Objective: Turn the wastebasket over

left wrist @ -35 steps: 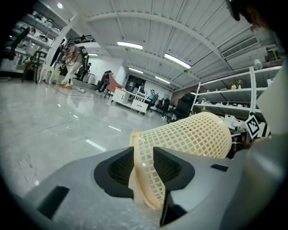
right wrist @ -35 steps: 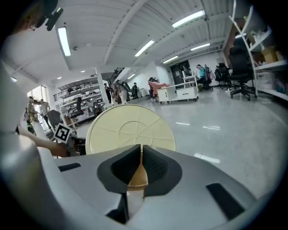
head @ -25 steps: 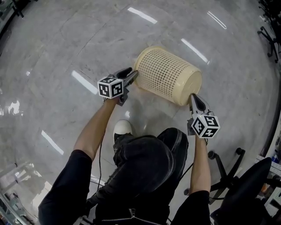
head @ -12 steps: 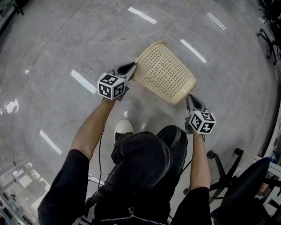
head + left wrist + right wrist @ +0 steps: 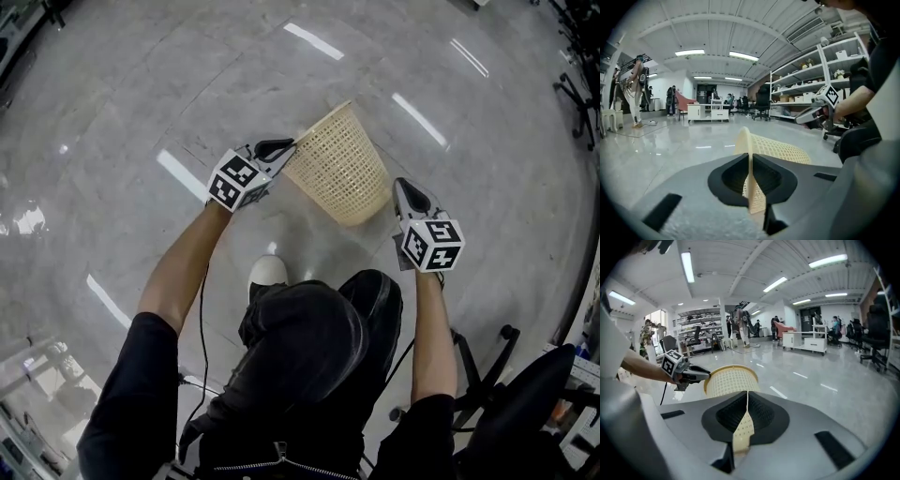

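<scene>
The beige mesh wastebasket (image 5: 337, 164) hangs off the floor on its side between the two grippers. Its wide rim points up-left and its narrow base down-right. My left gripper (image 5: 281, 147) has just closed its jaws and is shut on the rim. In the left gripper view the rim (image 5: 749, 154) stands edge-on between the pads. My right gripper (image 5: 400, 190) is shut on the mesh wall at the basket's base end. In the right gripper view a strip of mesh (image 5: 743, 425) is pinched in the jaws, with the rim (image 5: 731, 373) and the left gripper (image 5: 704, 373) beyond it.
The floor (image 5: 141, 84) is glossy grey stone. The person's white shoe (image 5: 269, 272) is below the basket. A black office chair (image 5: 525, 403) stands at the lower right. Shelves (image 5: 820, 79), desks and distant people line the room's edges.
The left gripper, open beside the rim a second ago, closed on it. Both grippers rose and the basket came off the floor, its rim swinging upward and its base toward the person.
</scene>
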`<state>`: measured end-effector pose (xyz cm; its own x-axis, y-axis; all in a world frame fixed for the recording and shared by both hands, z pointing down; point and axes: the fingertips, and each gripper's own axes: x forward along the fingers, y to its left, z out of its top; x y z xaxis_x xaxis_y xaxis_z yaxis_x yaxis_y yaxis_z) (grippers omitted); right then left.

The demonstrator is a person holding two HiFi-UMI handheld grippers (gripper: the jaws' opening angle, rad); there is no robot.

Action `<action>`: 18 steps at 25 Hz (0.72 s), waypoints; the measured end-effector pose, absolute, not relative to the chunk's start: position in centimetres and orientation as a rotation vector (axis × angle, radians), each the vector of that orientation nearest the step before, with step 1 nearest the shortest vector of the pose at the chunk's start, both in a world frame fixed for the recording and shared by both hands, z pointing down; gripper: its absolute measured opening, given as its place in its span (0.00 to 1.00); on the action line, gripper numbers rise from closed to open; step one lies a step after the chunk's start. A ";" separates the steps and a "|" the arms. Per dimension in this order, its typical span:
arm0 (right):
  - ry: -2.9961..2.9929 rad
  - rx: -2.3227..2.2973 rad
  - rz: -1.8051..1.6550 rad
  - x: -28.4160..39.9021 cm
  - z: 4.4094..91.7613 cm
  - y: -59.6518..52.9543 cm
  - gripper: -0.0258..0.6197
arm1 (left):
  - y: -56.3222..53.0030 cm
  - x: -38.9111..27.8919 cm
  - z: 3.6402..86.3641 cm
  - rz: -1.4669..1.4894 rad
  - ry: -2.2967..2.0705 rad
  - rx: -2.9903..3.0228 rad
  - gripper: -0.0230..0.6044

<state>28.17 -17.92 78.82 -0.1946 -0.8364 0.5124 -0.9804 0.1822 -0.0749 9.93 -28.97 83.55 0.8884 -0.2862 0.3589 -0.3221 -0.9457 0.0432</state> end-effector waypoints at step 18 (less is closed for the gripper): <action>-2.076 1.223 -0.182 17.0 72.8 -24.9 0.28 | -25.0 12.6 75.3 1.022 -0.006 3.651 0.07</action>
